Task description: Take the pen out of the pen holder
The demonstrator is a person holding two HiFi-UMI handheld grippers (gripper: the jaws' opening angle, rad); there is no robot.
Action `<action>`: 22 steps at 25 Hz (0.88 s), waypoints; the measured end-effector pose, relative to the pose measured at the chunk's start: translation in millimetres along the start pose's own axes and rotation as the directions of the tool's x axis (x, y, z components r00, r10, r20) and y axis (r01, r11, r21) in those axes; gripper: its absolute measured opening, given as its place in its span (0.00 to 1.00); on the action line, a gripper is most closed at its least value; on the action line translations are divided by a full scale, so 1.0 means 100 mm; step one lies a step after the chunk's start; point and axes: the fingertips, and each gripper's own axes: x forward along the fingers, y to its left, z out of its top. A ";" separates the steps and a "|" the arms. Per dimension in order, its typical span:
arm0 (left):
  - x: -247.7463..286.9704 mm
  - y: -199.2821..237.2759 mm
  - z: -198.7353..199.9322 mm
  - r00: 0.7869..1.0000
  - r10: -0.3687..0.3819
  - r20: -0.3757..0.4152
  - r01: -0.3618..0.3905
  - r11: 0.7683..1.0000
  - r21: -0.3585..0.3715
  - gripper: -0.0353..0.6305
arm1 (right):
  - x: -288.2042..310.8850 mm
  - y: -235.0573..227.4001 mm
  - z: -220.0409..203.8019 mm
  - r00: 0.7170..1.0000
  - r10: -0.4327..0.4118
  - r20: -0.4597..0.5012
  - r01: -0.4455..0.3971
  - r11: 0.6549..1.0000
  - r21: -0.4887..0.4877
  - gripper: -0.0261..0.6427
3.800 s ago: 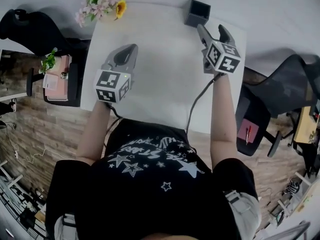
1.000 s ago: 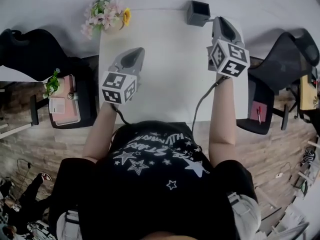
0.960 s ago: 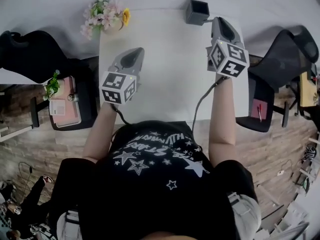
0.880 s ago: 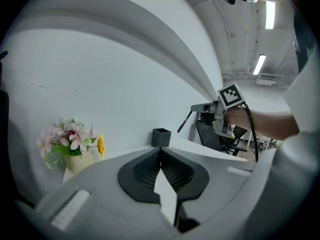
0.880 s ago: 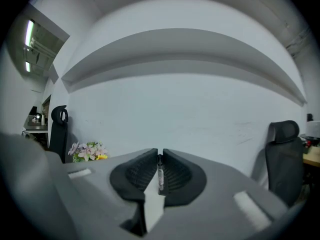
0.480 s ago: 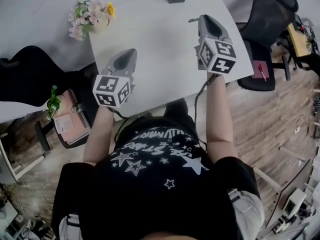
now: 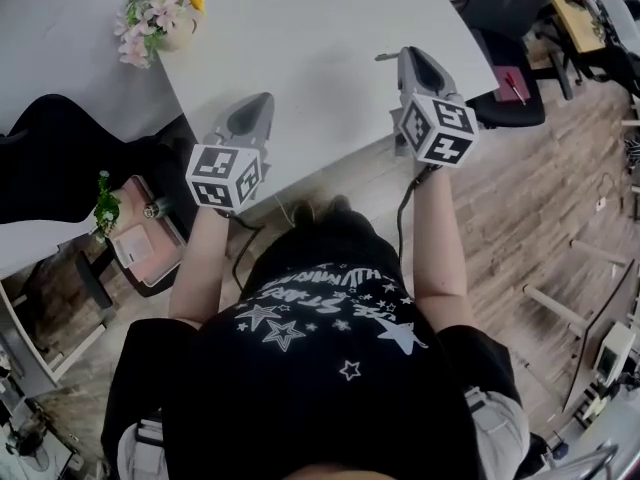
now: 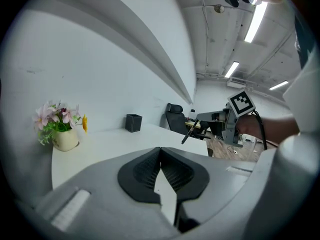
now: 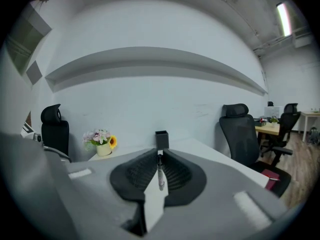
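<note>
My right gripper (image 7: 405, 53) is shut on the thin dark pen (image 9: 160, 176), which stands upright between its pads. In the left gripper view the pen (image 8: 188, 133) hangs tilted from the right gripper (image 8: 200, 125), above the white table's (image 7: 300, 58) near right edge. The black square pen holder (image 9: 161, 139) stands far ahead at the table's back, apart from both grippers. The pen holder (image 8: 133, 122) also shows in the left gripper view. My left gripper (image 7: 263, 98) hovers over the table's near left edge, shut with nothing between its pads.
A pot of pink and yellow flowers (image 7: 160, 13) stands at the table's back left corner. Black office chairs stand at the right (image 9: 240, 134) and at the left (image 7: 60, 168). A pink item (image 7: 130, 243) lies low at the left. Wooden floor (image 7: 540, 198) lies to the right.
Both grippers have drawn back from the pen holder toward the table's near edge, the right one carrying the pen. The holder has slid out of the head view's top.
</note>
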 end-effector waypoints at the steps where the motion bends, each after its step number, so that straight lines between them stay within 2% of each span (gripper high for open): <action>1: -0.02 -0.04 -0.03 1.000 -0.002 -0.006 0.002 1.000 -0.001 0.07 | -0.06 -0.01 -0.06 1.000 -0.002 -0.008 0.002 1.000 0.009 0.09; 9: -0.29 -0.51 -0.25 0.999 -0.006 -0.054 0.007 1.000 0.012 0.07 | -0.58 -0.04 -0.39 0.999 0.017 -0.029 -0.016 0.998 0.060 0.09; 13: -0.41 -0.77 -0.30 0.999 -0.008 -0.049 0.007 1.000 -0.003 0.07 | -0.92 -0.03 -0.51 0.999 0.027 -0.027 -0.024 0.996 0.083 0.09; 22: -0.78 -1.45 -0.39 0.999 -0.033 -0.028 0.034 0.998 0.050 0.07 | -1.70 0.03 -0.68 0.999 0.041 -0.017 -0.040 0.997 0.066 0.09</action>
